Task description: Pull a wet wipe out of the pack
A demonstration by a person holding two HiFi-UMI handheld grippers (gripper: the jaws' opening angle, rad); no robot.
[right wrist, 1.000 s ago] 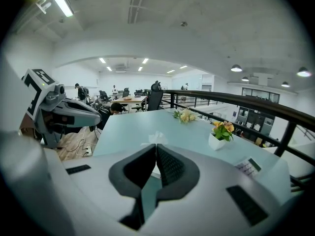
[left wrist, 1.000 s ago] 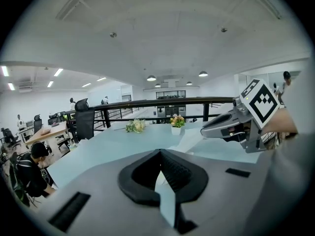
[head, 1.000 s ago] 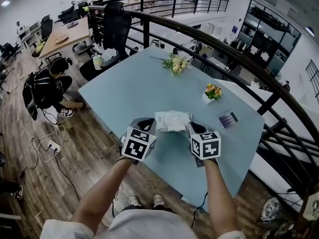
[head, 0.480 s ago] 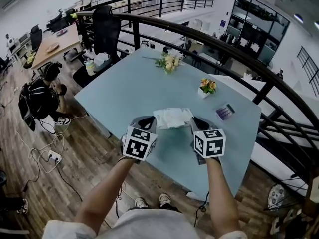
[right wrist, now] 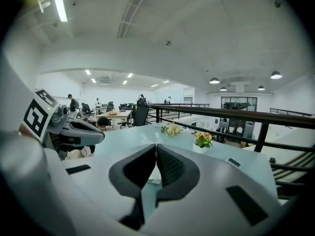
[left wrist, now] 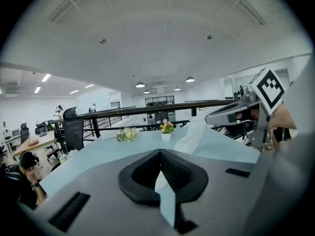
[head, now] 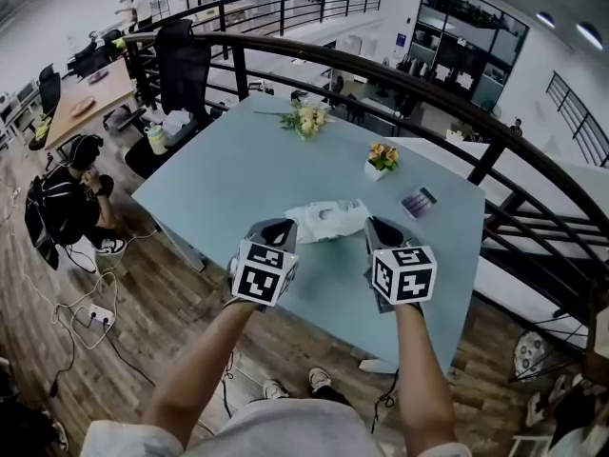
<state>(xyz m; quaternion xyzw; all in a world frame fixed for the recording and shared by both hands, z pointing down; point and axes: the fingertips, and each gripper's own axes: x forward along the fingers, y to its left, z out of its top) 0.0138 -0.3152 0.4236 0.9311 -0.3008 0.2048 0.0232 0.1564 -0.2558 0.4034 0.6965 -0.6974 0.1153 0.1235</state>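
Currently, the table (head: 238, 179) carries the pack (head: 319, 225) near its front edge, directly between the two grippers. The pack's long axis runs left to right, from one gripper to the other.

The wet wipe (left wrist: 197, 136) is a white sheet that rises at a slant from the pack area toward the right side.

The right gripper (right wrist: 156, 146) has its jaws together. The left gripper view shows the top of the sheet running into its tip, so it is judged to be clamped on the wet wipe.

The left gripper (left wrist: 158, 154) also has its jaws together. A pale strip shows in the gap behind the tips, so it is judged to pinch the pack's left end.

The next pull depends on this relation: the right gripper is at the sheet end and the left gripper anchors the opposite end. Draw the sheet up and to the right, away from the left gripper.
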